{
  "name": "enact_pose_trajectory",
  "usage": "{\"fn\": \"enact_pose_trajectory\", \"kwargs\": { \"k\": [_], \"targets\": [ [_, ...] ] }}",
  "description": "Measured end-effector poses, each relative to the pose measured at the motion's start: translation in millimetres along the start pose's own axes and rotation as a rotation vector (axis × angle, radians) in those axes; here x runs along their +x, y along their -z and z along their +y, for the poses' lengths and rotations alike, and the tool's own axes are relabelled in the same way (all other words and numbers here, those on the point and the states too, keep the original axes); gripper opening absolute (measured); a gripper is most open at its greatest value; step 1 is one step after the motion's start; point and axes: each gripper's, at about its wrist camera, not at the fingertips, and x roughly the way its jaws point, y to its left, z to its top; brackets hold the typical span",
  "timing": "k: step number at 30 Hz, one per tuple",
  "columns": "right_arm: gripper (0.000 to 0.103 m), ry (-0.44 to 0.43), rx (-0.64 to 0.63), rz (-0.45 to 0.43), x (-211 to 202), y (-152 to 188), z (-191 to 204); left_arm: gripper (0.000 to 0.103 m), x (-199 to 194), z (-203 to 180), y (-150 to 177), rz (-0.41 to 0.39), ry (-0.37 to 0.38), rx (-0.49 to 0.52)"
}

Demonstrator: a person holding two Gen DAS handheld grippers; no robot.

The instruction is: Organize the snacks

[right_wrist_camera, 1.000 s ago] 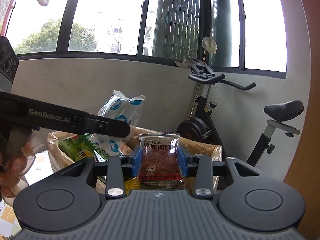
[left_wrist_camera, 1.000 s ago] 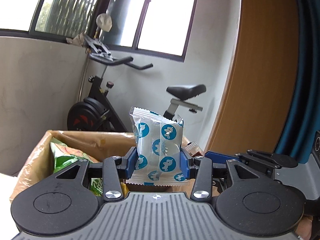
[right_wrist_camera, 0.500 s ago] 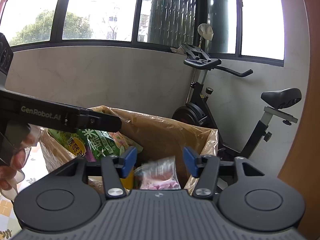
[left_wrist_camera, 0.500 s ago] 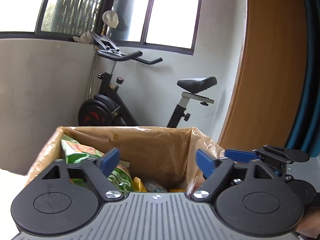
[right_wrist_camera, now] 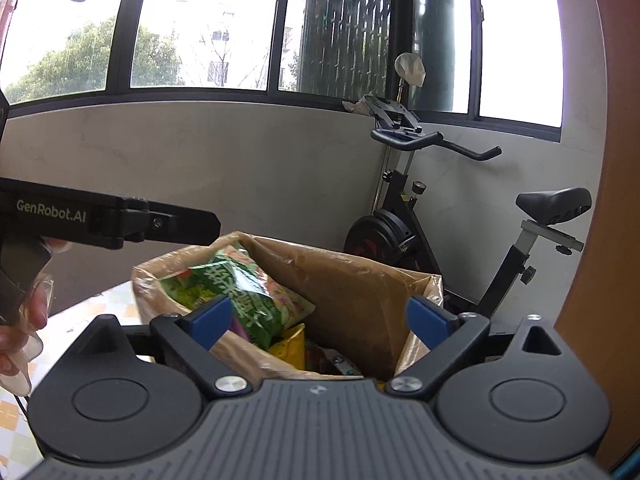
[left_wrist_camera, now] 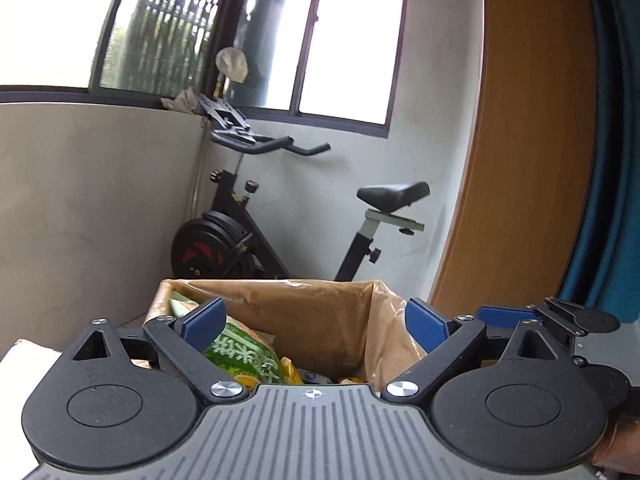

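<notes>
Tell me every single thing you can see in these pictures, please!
brown cardboard box lined with a clear plastic bag: one, tan, on the table just ahead of both grippers.
big green snack bag with white writing: one, green, leaning in the box's left side.
small yellow packet: one, yellow, low in the box beside the green bag.
black exercise bike: one, black with a red-marked wheel, behind the box by the wall.
window with dark frames: several panes, above the grey wall.
orange-brown wooden panel: one, at the right.
left gripper: one, black with blue pads, jaws just opened wide, nothing between them.
right gripper: one, same colours, jaws just opened wide, empty.
</notes>
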Motion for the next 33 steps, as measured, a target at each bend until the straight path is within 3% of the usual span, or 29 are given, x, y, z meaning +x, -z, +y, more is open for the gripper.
{"fn": "enact_pose_trajectory", "kwargs": {
  "k": [10,18,33],
  "targets": [
    [0.103,0.038,0.052,-0.056,-57.4,-18.3,34.0,0.1,-57.6,-0.3,-6.0,-0.008,-0.09,-0.048],
    [0.103,0.03,0.091,-0.074,-89.2,-21.0,46.8,0.1,-85.4,-1.3,-2.5,-0.042,-0.192,-0.009],
    [0.103,0.056,0.129,-0.059,-105.1,-18.6,47.4,0.099,-101.9,5.5,2.5,-0.035,-0.231,-0.046]
  ]
}}
